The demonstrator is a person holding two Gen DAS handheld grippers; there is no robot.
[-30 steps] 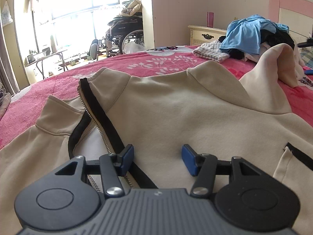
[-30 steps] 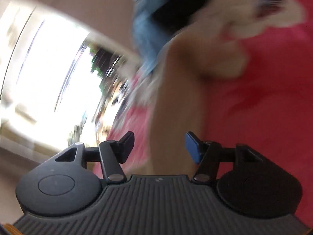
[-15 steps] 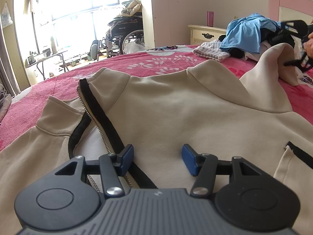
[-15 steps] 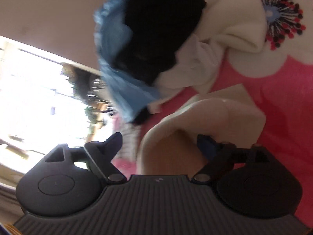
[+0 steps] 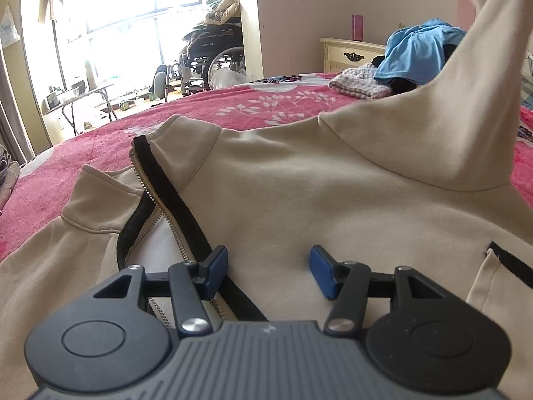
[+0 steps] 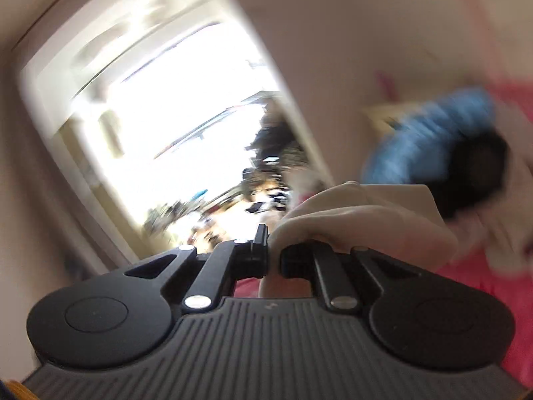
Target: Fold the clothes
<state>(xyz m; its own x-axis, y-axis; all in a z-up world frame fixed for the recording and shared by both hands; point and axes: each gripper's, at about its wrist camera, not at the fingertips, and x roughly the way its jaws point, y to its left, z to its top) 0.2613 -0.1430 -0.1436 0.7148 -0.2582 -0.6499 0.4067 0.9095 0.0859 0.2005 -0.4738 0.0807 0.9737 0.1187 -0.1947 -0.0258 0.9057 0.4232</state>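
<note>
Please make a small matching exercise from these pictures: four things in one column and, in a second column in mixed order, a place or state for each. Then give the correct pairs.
Things:
1. left gripper
2. right gripper
3. blue garment
4. pink cup

Places or states:
A. stands on the cream nightstand
B. shut on the beige sleeve
C. open above the jacket's chest, beside the zipper
D. lies on top of the clothes pile on the bed

Pairs: 1-C, 2-B, 3-D, 4-A
</note>
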